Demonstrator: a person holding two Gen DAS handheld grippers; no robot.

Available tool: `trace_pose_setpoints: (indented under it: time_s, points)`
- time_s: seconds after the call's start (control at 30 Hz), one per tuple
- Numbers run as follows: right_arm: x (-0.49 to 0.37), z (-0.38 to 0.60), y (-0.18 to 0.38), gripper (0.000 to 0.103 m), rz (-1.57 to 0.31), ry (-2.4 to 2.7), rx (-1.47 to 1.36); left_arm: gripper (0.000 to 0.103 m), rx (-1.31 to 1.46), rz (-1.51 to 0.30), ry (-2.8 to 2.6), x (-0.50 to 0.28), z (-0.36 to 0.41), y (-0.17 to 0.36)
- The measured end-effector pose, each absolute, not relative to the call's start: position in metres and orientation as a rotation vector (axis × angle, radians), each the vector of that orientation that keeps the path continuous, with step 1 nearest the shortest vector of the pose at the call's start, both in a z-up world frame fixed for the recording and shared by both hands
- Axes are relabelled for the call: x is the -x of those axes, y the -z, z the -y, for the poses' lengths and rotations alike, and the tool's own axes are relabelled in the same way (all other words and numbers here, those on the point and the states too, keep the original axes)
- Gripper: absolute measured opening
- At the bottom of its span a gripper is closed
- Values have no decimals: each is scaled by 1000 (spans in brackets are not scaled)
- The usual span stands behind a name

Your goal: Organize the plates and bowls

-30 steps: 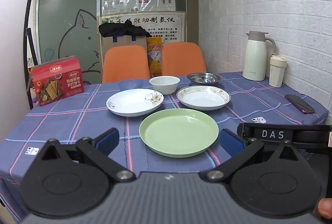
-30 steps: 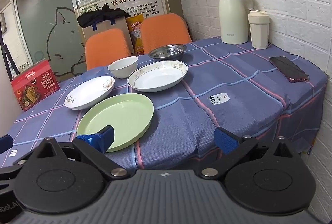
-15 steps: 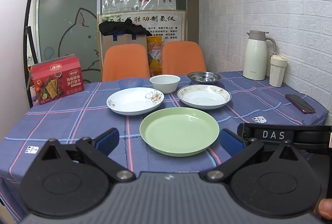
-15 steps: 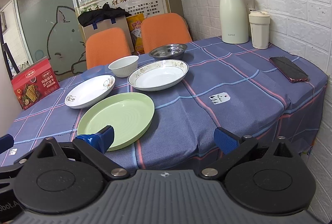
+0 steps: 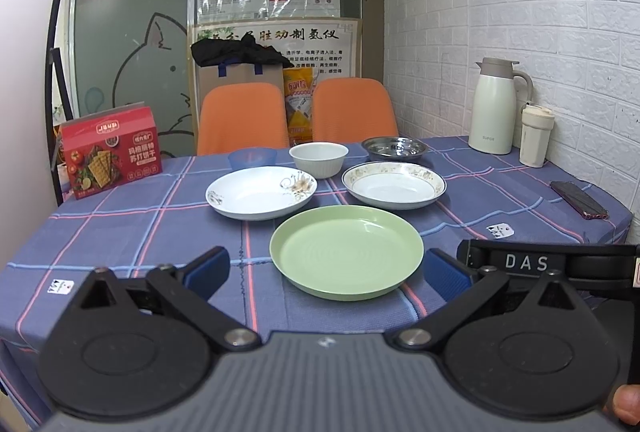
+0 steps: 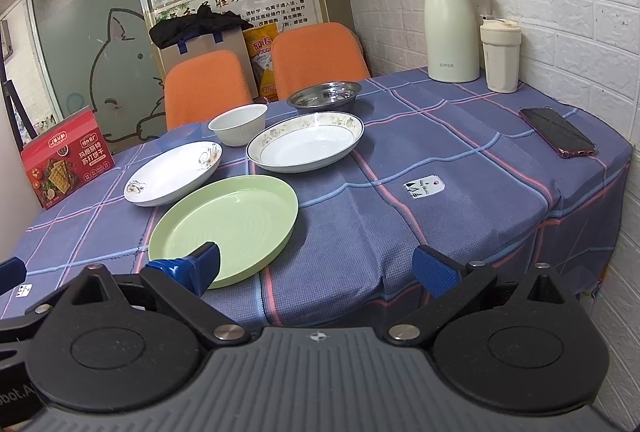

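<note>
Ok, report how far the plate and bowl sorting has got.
Nothing is stacked yet: the green plate, two white plates, white bowl, blue bowl and steel dish lie apart. Left gripper and right gripper are open and empty. All gathering remains.

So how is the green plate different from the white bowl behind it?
The green plate is wide, flat and plain green; the white bowl is narrower, deeper and white with ribbed sides. The green plate sits nearest the cameras, while the white bowl sits further back. Both stand upright and empty on the checked tablecloth.
</note>
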State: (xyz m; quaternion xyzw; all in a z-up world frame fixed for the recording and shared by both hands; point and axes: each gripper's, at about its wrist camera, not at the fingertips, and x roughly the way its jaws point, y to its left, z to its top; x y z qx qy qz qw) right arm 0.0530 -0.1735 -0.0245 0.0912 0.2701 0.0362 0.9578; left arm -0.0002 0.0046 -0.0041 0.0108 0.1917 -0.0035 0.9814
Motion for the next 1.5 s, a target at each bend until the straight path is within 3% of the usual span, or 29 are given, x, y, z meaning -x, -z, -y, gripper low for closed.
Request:
trace_pose_setpoints:
  time_s: [0.73,1.13,1.5]
  points:
    - [-65,175,30,90,-574,-67,-176,103,-3,-418,24,-18,-7,10]
    - [-123,172,67,90,-733,-88,-158,103,25,-602,-24,-99,-33,36]
    - [-171,167,68,90,-780,-87,-106,102,110,-715,-68,-166,-64,50]
